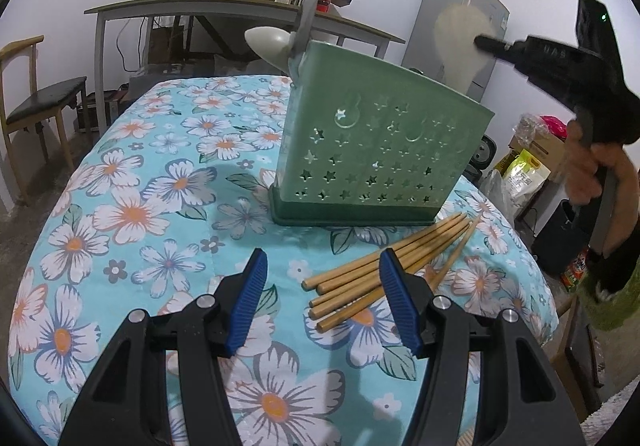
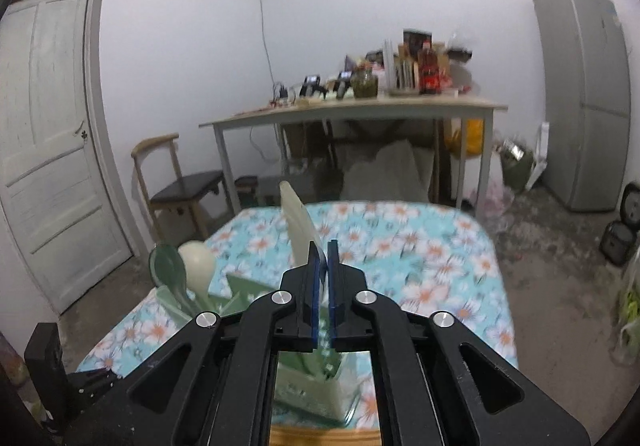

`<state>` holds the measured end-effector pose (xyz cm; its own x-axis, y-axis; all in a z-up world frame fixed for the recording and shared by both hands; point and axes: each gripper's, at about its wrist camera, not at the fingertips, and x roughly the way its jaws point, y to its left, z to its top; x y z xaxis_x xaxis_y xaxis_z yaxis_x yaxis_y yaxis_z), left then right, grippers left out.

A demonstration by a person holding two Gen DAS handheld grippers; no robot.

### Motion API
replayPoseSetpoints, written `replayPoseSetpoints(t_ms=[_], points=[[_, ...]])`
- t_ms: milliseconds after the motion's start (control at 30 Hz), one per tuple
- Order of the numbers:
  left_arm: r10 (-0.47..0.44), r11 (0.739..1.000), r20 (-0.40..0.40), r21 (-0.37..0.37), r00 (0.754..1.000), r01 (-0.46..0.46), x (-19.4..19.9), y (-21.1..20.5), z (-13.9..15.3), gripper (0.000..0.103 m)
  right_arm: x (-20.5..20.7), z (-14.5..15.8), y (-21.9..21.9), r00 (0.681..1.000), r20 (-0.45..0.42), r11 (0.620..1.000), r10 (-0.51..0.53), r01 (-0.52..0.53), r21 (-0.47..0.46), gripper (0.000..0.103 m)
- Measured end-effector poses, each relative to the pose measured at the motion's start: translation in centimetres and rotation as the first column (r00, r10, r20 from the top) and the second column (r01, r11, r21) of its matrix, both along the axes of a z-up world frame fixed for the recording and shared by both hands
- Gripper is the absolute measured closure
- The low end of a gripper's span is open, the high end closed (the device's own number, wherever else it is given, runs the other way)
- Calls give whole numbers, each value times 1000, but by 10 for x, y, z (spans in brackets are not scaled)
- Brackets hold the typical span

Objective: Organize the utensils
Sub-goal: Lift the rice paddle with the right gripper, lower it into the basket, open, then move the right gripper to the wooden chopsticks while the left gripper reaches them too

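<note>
A green utensil holder (image 1: 380,150) with star-shaped holes stands on the floral tablecloth (image 1: 160,186). A cream spoon (image 1: 266,42) and a grey-green spoon (image 1: 306,22) stick out of its left end. Several wooden chopsticks (image 1: 360,278) lie in front of it, their butt ends between the fingers of my left gripper (image 1: 323,266), which hangs open just above the cloth. My right gripper (image 1: 482,43) is up above the holder's right end, shut on a cream rice paddle (image 1: 460,34). In the right wrist view the paddle (image 2: 298,218) rises from the nearly closed jaws of my right gripper (image 2: 325,246) over the holder (image 2: 240,296).
A person's hand (image 1: 588,166) holds the right gripper. Behind the table stand a cluttered desk (image 2: 360,110), a wooden chair (image 2: 176,190), a grey fridge (image 2: 584,94) and a white door (image 2: 52,126). Bags and boxes (image 1: 524,162) sit on the floor at the right.
</note>
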<state>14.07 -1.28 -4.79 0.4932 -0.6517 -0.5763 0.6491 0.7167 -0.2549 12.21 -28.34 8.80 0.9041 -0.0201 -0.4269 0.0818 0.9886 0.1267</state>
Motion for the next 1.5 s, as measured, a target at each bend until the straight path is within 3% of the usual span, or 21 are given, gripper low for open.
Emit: replayPoseSetpoints(t_ms=[133,267,467,633,767,800,1000,1033,1333,1500], points=[[-12,1000,1,-2,1000,12,-4,-2,2,47,-8,-3,0,1000,-1,1000,2,-2,26,57],[-26,1000,-7,-3,1000,26,-11,-5,2,47,-21,2,-1,1000,22,999,7,-8,48,45],[-75,997,-1,-10,997,75,-27,-14,5,47,-55,5,-20,999,47,987,-14,6,160,39],[-164,986,10,20,986,164,-46,-34,6,47,-77,-19,-47,999,-48,943,-24,38,329,39],[-196,977,6,84,981,195,-53,-52,1,47,-84,-62,-60,986,-161,850,38,53,524,39],[-202,975,-3,97,979,201,-53,-58,-1,49,-86,-78,-63,979,-192,808,61,65,586,39],[-244,961,-21,131,970,244,-49,-85,-6,58,-90,-138,-74,948,-299,622,112,168,765,41],[-248,959,-17,139,969,248,-49,-89,-6,61,-90,-142,-75,946,-304,606,117,175,776,42],[-277,935,-23,223,961,275,-41,-120,-15,74,-104,-155,-89,952,-292,564,93,192,804,43],[-332,909,-7,264,943,322,-39,-144,-12,75,-109,-162,-101,955,-288,555,75,200,807,44]])
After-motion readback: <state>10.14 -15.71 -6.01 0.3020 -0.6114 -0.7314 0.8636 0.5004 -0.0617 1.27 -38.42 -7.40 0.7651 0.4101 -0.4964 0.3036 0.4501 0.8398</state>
